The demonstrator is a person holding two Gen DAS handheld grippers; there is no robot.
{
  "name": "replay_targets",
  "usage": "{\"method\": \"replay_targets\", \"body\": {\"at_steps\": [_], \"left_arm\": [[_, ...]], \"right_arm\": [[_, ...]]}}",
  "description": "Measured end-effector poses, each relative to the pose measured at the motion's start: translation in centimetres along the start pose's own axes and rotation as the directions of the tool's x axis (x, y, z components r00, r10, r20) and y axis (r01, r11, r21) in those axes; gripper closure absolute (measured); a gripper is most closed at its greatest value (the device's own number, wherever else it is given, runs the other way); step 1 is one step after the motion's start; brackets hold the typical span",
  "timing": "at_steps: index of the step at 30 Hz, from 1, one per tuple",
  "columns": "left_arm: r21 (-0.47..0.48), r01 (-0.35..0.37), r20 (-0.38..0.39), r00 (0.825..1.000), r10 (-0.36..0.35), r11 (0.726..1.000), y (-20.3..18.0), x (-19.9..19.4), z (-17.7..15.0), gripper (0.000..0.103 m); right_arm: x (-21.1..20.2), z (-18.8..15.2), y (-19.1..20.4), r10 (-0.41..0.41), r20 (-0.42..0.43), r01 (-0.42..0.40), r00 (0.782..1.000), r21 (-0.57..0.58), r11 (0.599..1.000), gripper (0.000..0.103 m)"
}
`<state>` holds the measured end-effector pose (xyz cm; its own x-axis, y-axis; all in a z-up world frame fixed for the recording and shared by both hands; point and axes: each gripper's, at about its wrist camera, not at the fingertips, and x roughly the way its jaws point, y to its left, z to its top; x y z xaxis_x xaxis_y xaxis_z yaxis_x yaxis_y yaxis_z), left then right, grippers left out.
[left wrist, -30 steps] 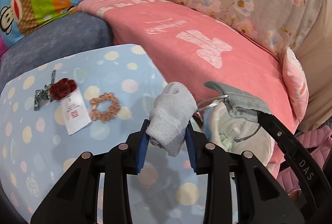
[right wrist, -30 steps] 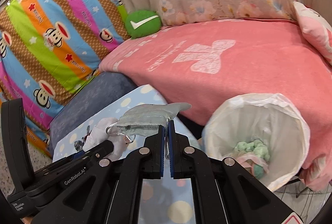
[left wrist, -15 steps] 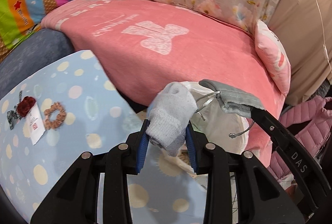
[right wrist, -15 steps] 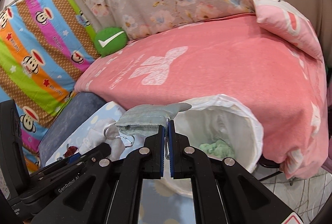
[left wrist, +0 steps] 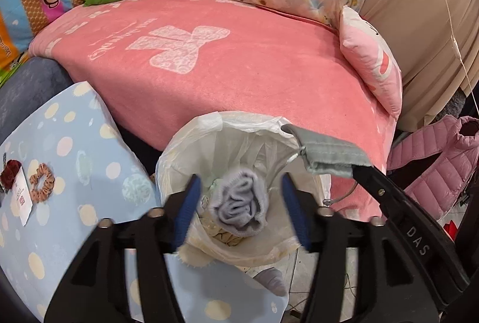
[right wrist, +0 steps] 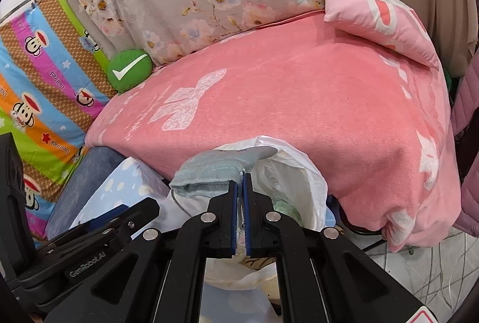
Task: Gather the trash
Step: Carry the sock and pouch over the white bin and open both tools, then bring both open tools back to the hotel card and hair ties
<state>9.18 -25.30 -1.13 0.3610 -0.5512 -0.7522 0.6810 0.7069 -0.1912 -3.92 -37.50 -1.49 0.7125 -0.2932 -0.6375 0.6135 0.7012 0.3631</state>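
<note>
Now left gripper (left wrist: 239, 203) above lined bin (left wrist: 191, 143), jaws just opening wide, blue pads clear of grey sock (left wrist: 242, 209), which sits loose between them over bin mouth. Right gripper (right wrist: 240, 188) clamped tight on grey-green cloth pouch (right wrist: 215, 170) at bin's far rim. Bin wedged between pink bed edge (left wrist: 269, 119) and dotted table (left wrist: 74, 149); little side room.

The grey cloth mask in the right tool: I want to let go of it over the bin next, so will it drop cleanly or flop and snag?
Likely floppy: the mask droops sideways from the shut right tool. It looks light. Its loose cord might catch on the bin liner.
</note>
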Motion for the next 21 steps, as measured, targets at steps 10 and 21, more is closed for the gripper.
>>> {"method": "replay_targets", "body": {"at_steps": [10, 21], "left_arm": [[-0.016, -0.034, 0.01, 0.999, 0.034, 0.999, 0.9, 0.1, 0.2, 0.035], [-0.07, -0.055, -0.005, 0.998, 0.055, 0.996, 3.4, 0.0, -0.3, 0.034]], "right_arm": [[1.3, -0.2, 0.3, 0.003, -0.029, -0.003, 1.0, -0.012, 1.0, 0.099], [2.8, -1.0, 2.4, 0.013, -0.073, -0.017, 0.997, -0.053, 0.998, 0.084]]}}
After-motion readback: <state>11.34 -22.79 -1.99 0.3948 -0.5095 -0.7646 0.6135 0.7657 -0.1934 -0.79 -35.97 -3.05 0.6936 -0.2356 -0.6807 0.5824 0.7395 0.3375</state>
